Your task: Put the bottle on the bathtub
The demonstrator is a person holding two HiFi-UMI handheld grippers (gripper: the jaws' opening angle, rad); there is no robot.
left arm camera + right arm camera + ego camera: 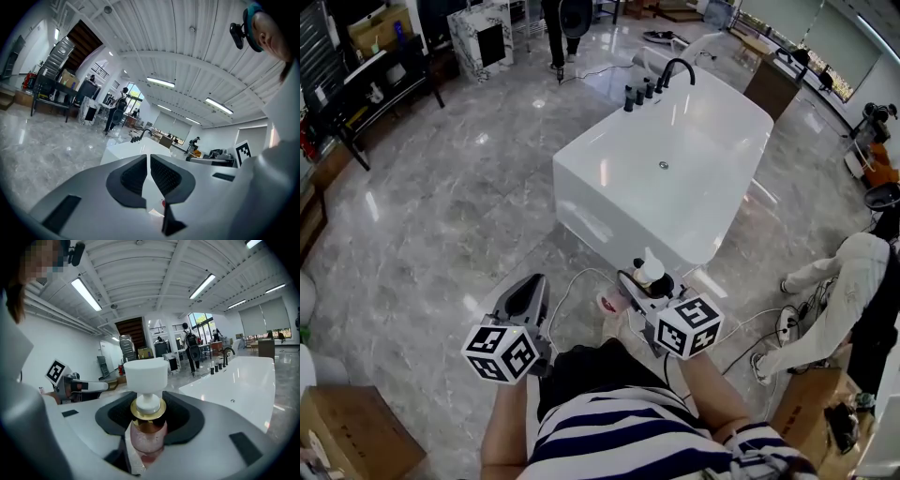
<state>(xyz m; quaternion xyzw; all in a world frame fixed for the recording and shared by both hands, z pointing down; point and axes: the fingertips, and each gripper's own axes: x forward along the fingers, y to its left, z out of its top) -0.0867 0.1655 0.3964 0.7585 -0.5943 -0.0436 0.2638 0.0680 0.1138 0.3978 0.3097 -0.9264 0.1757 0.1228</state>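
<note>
A bottle [147,430] with a pinkish body, a gold collar and a white pump top is clamped between the jaws of the right gripper [149,416]. The pads are pressed against its sides and it is held upright. In the head view the bottle [650,272] is seen in the right gripper [639,283], in the air above the floor [441,206], just short of the near end of the bathtub [609,211] and not touching it. The left gripper [529,292] is held beside it, well apart from the bottle. In the left gripper view, the left gripper [150,174] is seen with its jaws drawn together. Only a thin slit is left between the pads, and nothing is held there.

The white bathtub [243,376] is set on grey marbled tiles, and a black tap [678,67] is mounted at its far end. A cardboard box [347,436] is seen at the lower left, and a seated person [834,291] at the right edge.
</note>
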